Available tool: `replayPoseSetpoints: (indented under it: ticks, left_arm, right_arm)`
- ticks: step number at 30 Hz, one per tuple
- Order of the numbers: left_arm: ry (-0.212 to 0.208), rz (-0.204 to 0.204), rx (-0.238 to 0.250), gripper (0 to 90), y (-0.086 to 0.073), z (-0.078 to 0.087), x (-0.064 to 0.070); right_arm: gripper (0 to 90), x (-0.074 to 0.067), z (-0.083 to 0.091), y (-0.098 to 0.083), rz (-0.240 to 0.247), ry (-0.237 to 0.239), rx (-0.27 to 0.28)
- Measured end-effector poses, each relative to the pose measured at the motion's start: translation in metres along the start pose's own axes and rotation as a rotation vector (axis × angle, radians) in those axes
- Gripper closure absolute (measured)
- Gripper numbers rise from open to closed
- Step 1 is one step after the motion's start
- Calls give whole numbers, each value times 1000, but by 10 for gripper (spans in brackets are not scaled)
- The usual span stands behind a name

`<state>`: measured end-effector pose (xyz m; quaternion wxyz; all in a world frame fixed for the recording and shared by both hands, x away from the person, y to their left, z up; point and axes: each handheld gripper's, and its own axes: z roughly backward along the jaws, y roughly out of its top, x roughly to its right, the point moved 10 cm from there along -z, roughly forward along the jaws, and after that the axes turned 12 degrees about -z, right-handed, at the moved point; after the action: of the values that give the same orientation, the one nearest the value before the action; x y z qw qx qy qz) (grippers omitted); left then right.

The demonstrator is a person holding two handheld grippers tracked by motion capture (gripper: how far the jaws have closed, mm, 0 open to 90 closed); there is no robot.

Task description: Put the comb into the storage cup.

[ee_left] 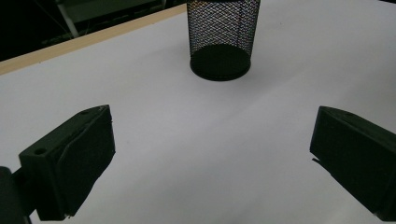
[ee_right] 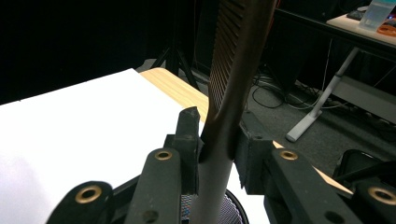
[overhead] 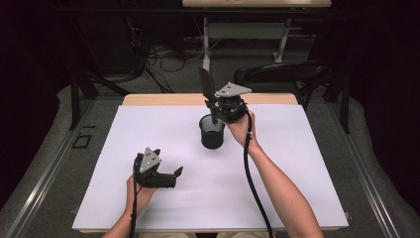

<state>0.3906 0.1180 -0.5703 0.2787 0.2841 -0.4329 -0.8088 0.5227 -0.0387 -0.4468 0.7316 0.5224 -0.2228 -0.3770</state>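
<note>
The right gripper (overhead: 212, 106), fingers clenched on a dark comb (ee_right: 236, 70), holds it upright over a black mesh cup (overhead: 212, 132) while the left gripper (overhead: 171, 174) rests nearby on the table (overhead: 297, 163), fingers released.

Both forearms are bare, with no sleeves. The left gripper (overhead: 171, 174) and right gripper (overhead: 214, 106) are matt black, each topped by a grey three-cornered plate and trailing a black cable. Brass-coloured screw bushings sit in the right gripper's linkage arms.
</note>
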Motion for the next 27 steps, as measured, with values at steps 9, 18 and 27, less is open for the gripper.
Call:
replayPoseSetpoints:
  ticks: [9,18,27]
  left_arm:
    - [-2,1,-4,1,0,0,0]
    - [4,4,-2,1,0,0,-1]
    - [3,1,-6,1,-1,-1,-2]
  right_arm:
    - [733,3,-2,-5,-2,-6,-9]
    - [734,1,-5,-8,14,-4,-13]
    - [734,0,-11,-19,9,0,-32]
